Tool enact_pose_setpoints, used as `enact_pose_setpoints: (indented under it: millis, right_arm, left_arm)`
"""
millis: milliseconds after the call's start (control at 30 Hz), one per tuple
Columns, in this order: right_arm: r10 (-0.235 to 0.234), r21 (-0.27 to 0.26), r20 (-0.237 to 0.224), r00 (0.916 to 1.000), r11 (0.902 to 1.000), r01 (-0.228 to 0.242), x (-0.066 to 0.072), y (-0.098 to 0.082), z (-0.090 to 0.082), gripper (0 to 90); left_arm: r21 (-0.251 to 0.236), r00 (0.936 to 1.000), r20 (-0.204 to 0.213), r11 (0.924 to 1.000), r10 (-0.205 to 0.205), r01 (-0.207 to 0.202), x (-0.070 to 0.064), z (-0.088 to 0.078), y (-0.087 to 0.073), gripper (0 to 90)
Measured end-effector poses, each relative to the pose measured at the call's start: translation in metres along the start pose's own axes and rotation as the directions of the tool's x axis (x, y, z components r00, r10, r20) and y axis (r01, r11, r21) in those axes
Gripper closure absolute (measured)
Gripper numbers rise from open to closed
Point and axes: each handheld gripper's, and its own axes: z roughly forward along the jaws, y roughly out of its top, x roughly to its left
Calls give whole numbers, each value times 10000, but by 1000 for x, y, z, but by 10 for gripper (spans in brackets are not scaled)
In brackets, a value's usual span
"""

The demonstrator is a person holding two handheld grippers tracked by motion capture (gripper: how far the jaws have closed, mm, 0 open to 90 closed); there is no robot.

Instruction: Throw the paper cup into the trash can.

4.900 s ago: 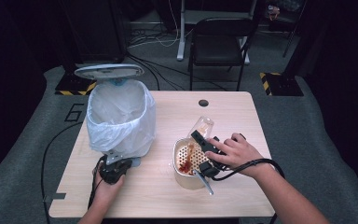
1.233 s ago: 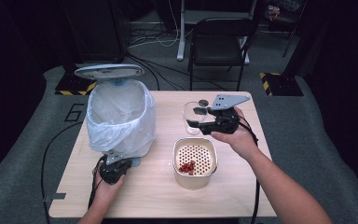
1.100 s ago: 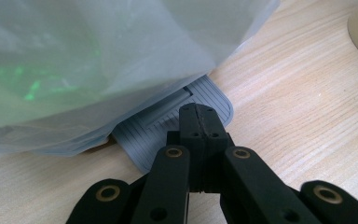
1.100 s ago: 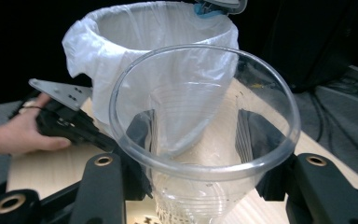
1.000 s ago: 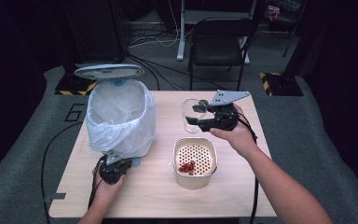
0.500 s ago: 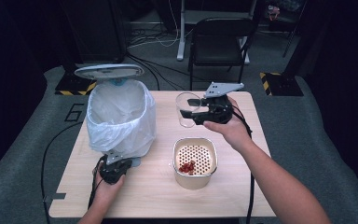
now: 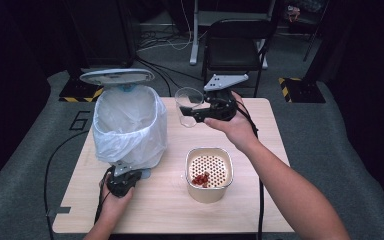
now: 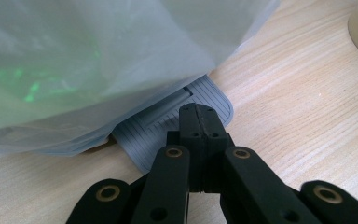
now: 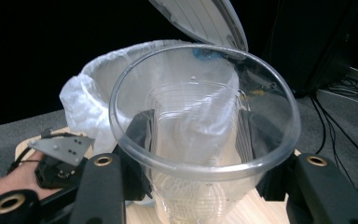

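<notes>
A clear plastic cup point(image 7: 187, 106) hangs upright above the table's far side, and my right gripper point(image 7: 193, 114) is shut on it. In the right gripper view the cup point(image 9: 205, 140) sits between the two black jaws, with the bin behind it. The bin point(image 7: 130, 125), lined with a white bag, stands at the left with its lid point(image 7: 116, 76) raised. My left gripper point(image 7: 124, 179) is shut with nothing between its jaws. Its tips point(image 8: 198, 119) rest on the bin's grey ribbed pedal point(image 8: 168, 126).
A beige container point(image 7: 209, 190) with a perforated insert and a few red bits stands near the table's middle front. A chair point(image 7: 235, 47) stands beyond the far edge. Cables trail from both grippers. The bag point(image 8: 98, 60) bulges over the pedal.
My right gripper has lifted the cup from beside the container and carried it up and left, towards the bin. The left hand has stayed on the pedal.
</notes>
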Motion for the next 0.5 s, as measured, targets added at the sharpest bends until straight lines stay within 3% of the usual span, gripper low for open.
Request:
enact_pose_setpoints:
  millis: [167, 333, 500]
  right_arm:
    - [-195, 11, -74, 9998, 9998, 195, 2, 10, 8, 481]
    - [-25, -58, -408, 9992, 10000, 23, 7, 19, 20, 481]
    - [-188, -55, -582, 9981, 9998, 185, 17, 29, 37, 479]
  left_arm:
    - [71, 9997, -111, 9998, -210, 210, -1, 0, -1, 900]
    - [150, 9999, -21, 9998, -111, 111, 0, -1, 0, 900]
    - [33, 9999, -84, 9999, -135, 135, 0, 0, 0, 900]
